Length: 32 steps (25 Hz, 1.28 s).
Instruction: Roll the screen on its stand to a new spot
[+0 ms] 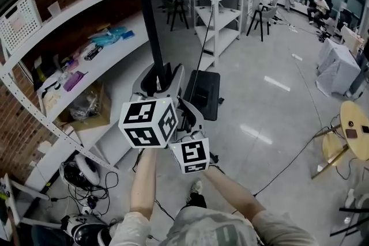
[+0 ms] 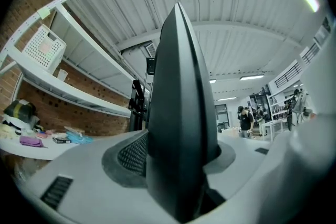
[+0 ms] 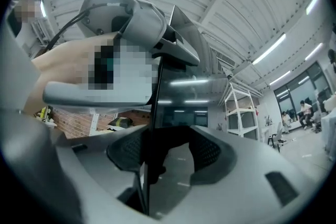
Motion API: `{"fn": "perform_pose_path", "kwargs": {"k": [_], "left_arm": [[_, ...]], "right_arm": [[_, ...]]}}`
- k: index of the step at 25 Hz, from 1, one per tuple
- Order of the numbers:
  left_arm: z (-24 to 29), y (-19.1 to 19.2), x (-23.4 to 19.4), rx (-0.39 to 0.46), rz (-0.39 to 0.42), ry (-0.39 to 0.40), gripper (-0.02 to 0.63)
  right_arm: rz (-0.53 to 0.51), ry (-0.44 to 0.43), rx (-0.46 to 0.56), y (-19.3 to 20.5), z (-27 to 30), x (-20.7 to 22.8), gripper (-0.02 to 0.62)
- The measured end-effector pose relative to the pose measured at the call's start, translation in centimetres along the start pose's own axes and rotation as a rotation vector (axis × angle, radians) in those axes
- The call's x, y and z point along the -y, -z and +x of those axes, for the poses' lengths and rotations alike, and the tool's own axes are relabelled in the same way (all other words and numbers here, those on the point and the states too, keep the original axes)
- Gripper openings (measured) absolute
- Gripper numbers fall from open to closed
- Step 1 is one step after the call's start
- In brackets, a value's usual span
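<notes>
The screen (image 1: pixel 147 14) stands edge-on as a thin black upright strip, and its dark stand base (image 1: pixel 202 95) rests on the grey floor. Both grippers hold its near edge. My left gripper (image 1: pixel 159 75) is the higher one, and my right gripper (image 1: pixel 185 115) is just below and to the right. In the left gripper view the screen's dark tapered back (image 2: pixel 181 113) fills the gap, with my left gripper (image 2: pixel 178 165) shut on it. In the right gripper view the glossy panel (image 3: pixel 178 97) sits between the pads of my right gripper (image 3: pixel 165 160), below the left gripper (image 3: pixel 176 47).
White wall shelving (image 1: pixel 86 66) with clutter runs along the left, with a cardboard box (image 1: pixel 92 112) and cables (image 1: pixel 86 193) beneath it. A white shelf unit (image 1: pixel 216 8) stands behind the screen. A round table (image 1: pixel 354 129) is at the right. People (image 1: pixel 317 6) sit far back.
</notes>
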State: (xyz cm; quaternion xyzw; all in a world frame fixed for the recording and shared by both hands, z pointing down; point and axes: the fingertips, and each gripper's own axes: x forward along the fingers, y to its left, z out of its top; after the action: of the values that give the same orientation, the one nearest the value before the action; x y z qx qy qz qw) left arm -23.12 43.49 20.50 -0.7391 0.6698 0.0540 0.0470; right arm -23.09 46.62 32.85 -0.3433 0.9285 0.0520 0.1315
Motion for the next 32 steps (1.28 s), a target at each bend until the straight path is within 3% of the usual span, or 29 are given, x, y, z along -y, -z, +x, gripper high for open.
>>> {"fn": "perform_pose_path", "kwargs": {"k": [11,32], "left_arm": [[-10.6,-2.1,1.6,0.005,0.008,-0.061,0.253],[-29.0,-4.4,-2.1,-0.008,0.024,-0.101,0.253]], "right_arm": [[0.013,-0.077,-0.006,-2.6,-7.1,-7.7,0.225],[0.032,-0.194,0.014,-4.7,-14.8,-25.1,0.239]]}}
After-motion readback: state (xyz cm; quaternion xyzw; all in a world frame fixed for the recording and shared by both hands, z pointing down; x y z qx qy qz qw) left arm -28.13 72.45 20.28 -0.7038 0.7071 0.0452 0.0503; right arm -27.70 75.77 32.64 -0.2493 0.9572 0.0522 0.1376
